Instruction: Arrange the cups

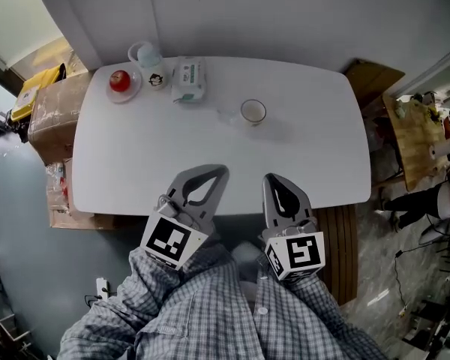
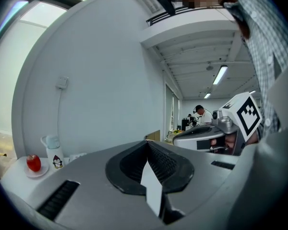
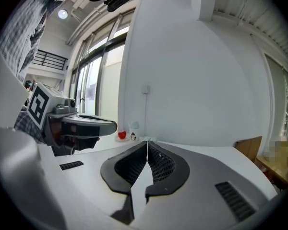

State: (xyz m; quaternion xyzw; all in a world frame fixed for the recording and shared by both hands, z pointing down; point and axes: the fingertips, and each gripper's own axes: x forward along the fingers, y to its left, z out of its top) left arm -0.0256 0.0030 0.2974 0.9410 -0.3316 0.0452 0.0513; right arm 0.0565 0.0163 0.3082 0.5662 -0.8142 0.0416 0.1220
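A small cup [image 1: 253, 112] with a brownish rim stands upright on the white table [image 1: 135, 171], right of centre. A faint clear cup [image 1: 226, 116] seems to stand just left of it. Both grippers hover over the table's near edge, well short of the cups. My left gripper [image 1: 214, 173] is shut and empty, its jaws [image 2: 146, 143] meeting in a line. My right gripper [image 1: 272, 179] beside it is likewise shut with nothing held, fingertips [image 3: 147, 143] together. Each gripper view shows the other gripper [image 2: 216, 133] [image 3: 81, 126] alongside.
At the table's far left sit a red apple [image 1: 120, 80] on a small plate, a pale bottle with a penguin print [image 1: 151, 64] and a pack of wipes [image 1: 188, 79]. Cardboard boxes [image 1: 49, 118] stand left of the table, a wooden bench [image 1: 343, 238] at right.
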